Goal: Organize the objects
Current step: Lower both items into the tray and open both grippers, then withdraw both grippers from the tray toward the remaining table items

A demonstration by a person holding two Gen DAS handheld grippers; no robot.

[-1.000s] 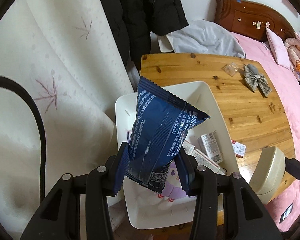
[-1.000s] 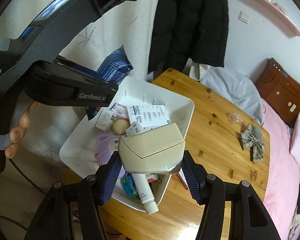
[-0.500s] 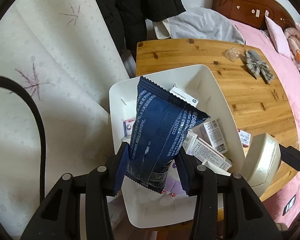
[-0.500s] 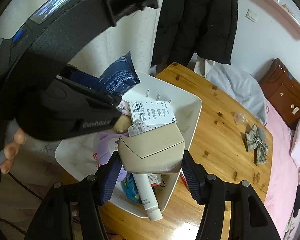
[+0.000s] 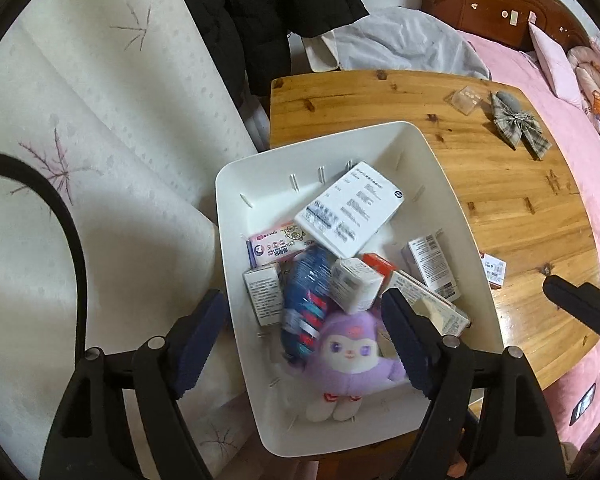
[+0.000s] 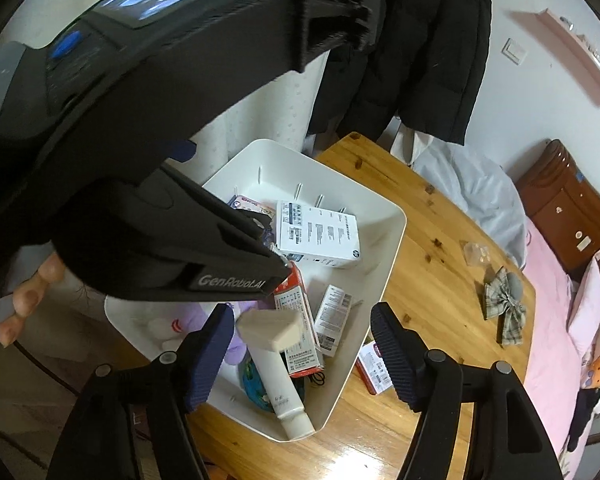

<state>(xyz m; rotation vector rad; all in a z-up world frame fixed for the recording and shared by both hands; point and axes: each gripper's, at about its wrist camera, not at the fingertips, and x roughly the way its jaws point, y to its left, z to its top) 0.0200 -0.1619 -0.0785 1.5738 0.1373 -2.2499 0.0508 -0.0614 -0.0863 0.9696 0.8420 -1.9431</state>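
My left gripper (image 5: pixel 302 320) hangs over the white bin (image 5: pixel 228 184), its jaws opening with nothing pressed between the pads. The dark blue snack packet (image 5: pixel 304 304) lies blurred in the bin among small boxes, next to a purple plush toy (image 5: pixel 352 356). My right gripper (image 6: pixel 302 332) is also opening over the bin (image 6: pixel 396 224). The beige case (image 6: pixel 272 328) lies free below it on a white tube (image 6: pixel 280 380) and a red-and-white box (image 6: pixel 296 320). The left gripper's black body (image 6: pixel 160 240) fills the upper left of the right wrist view.
The bin sits at the corner of a wooden table (image 5: pixel 500 200). A plaid bow (image 5: pixel 516 124), a clear bag (image 5: pixel 464 98) and a small box (image 5: pixel 492 272) lie on it. A pink bed (image 5: pixel 580 80) borders the table; dark coats (image 6: pixel 420 40) hang behind. A hand (image 6: pixel 24 304) holds the left gripper.
Both grippers opened. The blue packet fell from the left jaws into the bin, and the beige case dropped from the right jaws onto the things in the bin.
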